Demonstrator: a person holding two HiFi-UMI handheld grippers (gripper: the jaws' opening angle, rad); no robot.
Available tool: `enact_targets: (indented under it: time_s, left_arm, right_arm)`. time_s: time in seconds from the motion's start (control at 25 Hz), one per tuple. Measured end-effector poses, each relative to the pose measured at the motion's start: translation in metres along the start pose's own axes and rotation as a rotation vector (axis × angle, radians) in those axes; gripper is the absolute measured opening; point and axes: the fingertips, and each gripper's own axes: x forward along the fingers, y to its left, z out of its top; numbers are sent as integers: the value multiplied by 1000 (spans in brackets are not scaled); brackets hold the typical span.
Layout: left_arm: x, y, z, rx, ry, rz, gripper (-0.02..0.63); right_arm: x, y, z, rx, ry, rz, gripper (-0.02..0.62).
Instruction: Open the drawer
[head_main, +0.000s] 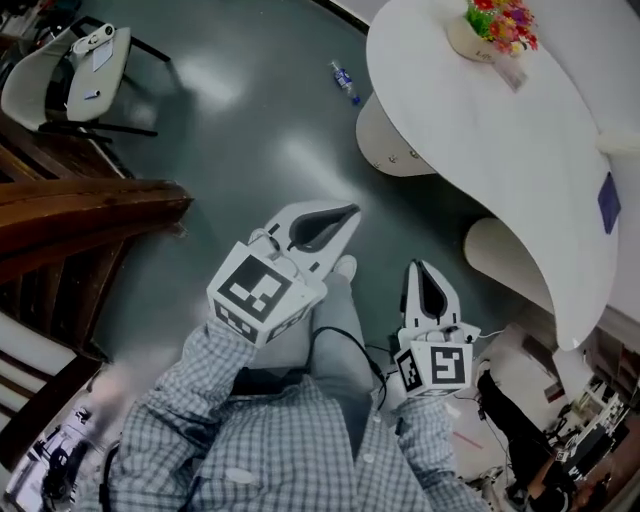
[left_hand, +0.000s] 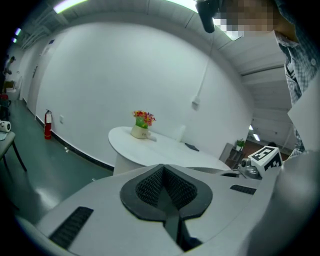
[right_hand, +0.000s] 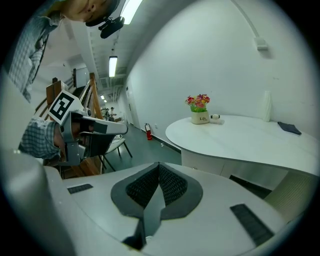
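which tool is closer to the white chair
Left. In the head view the white chair stands far up-left of the left tool; the right tool is further right still, on the left tool's other side.

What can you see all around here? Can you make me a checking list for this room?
Surface: white table, mostly bare; dark green floor beneath.
Job's things: nothing seen.
Clutter: flower pot and a dark flat item on the table; a bottle lying on the floor.
Grippers: left gripper and right gripper are both shut and empty, held in the air away from the table.
Cables: black cable looping over the person's leg.
Surroundings: chair, wooden furniture, fire extinguisher by the wall.
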Motion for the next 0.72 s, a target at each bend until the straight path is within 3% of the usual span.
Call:
enact_targets:
  time_s: [0.72]
  left_arm:
    - [80, 23, -90, 46, -14, 96, 3]
  right_arm:
    - [63, -47, -71, -42, 18, 59, 9]
